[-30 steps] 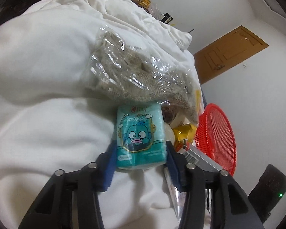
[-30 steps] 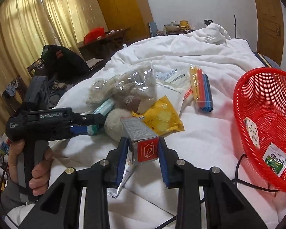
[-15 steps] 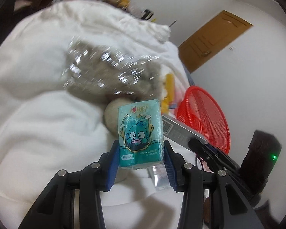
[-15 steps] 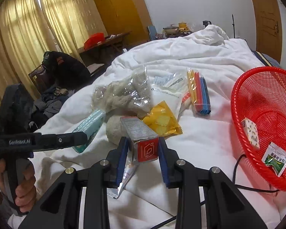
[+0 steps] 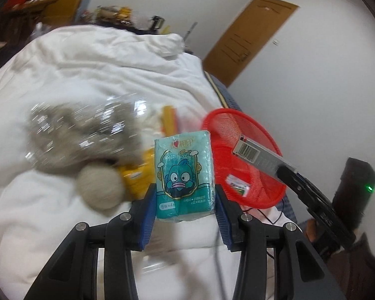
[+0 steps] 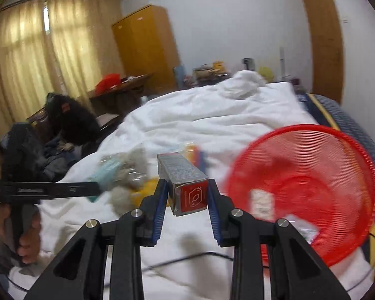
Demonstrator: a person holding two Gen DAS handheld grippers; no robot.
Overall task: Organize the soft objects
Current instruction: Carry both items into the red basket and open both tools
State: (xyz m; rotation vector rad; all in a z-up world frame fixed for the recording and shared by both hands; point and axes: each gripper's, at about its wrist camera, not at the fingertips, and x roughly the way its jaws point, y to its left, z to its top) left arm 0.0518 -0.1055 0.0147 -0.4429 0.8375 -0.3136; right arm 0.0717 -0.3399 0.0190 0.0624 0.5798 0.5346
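Ahead-right of the left gripper [image 5: 185, 197], clenched on the tissue pack [image 5: 184, 175], lies the red basket [image 5: 267, 195]; the right gripper [image 6: 186, 197], nearer, grasps a small box [image 6: 185, 182].

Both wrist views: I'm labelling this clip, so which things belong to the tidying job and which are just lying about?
In the job:
- teal tissue pack, in the left gripper
- silver box, in the right gripper
- red basket
- bagged plush toy
- yellow packet

Just lying about:
- white duvet
- wardrobe
- curtains
- door

Each wrist camera looks forward along its own jaws, close above the white bed [image 5: 62, 80]. Both views share the red basket [image 6: 325, 180] and the bed's clutter; each also catches the other gripper.
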